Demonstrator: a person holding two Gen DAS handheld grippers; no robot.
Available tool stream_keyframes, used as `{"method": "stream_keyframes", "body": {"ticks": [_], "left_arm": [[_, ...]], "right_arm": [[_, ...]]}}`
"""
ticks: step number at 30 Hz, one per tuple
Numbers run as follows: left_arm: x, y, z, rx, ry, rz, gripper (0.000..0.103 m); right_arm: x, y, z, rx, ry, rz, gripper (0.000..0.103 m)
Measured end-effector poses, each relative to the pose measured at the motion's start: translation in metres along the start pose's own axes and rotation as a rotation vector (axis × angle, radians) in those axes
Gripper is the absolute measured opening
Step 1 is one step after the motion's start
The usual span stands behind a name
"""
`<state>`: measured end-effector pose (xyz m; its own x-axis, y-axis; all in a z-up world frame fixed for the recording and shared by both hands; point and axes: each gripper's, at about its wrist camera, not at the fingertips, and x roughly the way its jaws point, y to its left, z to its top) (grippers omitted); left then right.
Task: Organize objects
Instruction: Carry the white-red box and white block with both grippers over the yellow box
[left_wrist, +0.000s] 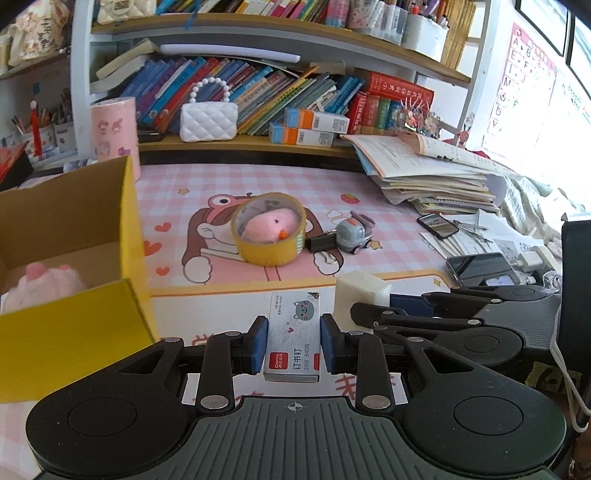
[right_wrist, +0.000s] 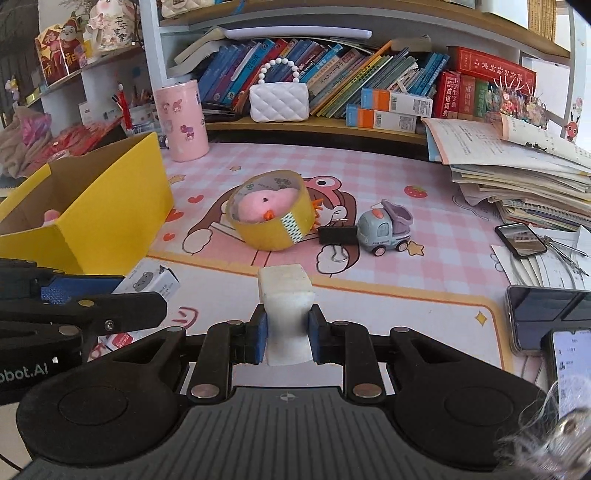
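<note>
The left gripper (left_wrist: 293, 341) is angled downward over the near edge of the pink checked desk mat (left_wrist: 388, 192), and a small box of staples (left_wrist: 293, 334) is clamped between its blue pads (left_wrist: 258, 345), the box lying lengthwise along the fingers. Just right of it, the right gripper (right_wrist: 286, 334) is held at a similar downward tilt, its pads pressed on a white eraser block (right_wrist: 286, 295) that stands up between them. The two grippers are seen side by side, close but not touching.

A roll of yellowish tape (left_wrist: 269, 232) lies on the mat ahead of both grippers and is taken as the landmark. Inside its ring a pink plush chick (left_wrist: 269, 227) is seen. Just right of the tape a black binder clip (right_wrist: 338, 234) rests, and beyond the clip a small grey toy truck (right_wrist: 386, 229) stands. Well left of the tape an open yellow cardboard box (left_wrist: 129, 221) is placed, with a pink plush toy (left_wrist: 44, 284) inside it. Behind the tape and to the left a pink cylindrical holder (right_wrist: 181, 122) stands upright. Far right of the tape a stack of books and papers (right_wrist: 517, 173) is piled, with phones (right_wrist: 521, 240) nearer.
</note>
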<state>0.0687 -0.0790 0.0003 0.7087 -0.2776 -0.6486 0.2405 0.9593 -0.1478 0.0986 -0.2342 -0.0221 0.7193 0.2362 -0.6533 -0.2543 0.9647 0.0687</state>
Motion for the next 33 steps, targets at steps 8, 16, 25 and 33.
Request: {"method": "stream_keyframes", "body": {"ticks": [8, 16, 25, 33], "left_arm": [[-0.024, 0.022, -0.010, -0.017, -0.012, 0.006, 0.028], [-0.050, 0.046, -0.020, -0.034, -0.035, 0.013, 0.028], [-0.076, 0.073, -0.031, -0.085, -0.069, 0.041, 0.028], [-0.096, 0.091, -0.040, -0.111, -0.090, 0.083, 0.028]], "right_arm": [[-0.013, 0.030, -0.006, -0.025, -0.005, 0.010, 0.021], [-0.023, 0.066, -0.010, -0.065, -0.012, 0.023, 0.021], [-0.035, 0.109, -0.015, -0.150, -0.020, 0.064, 0.021], [-0.043, 0.141, -0.020, -0.214, -0.043, 0.119, 0.021]]}}
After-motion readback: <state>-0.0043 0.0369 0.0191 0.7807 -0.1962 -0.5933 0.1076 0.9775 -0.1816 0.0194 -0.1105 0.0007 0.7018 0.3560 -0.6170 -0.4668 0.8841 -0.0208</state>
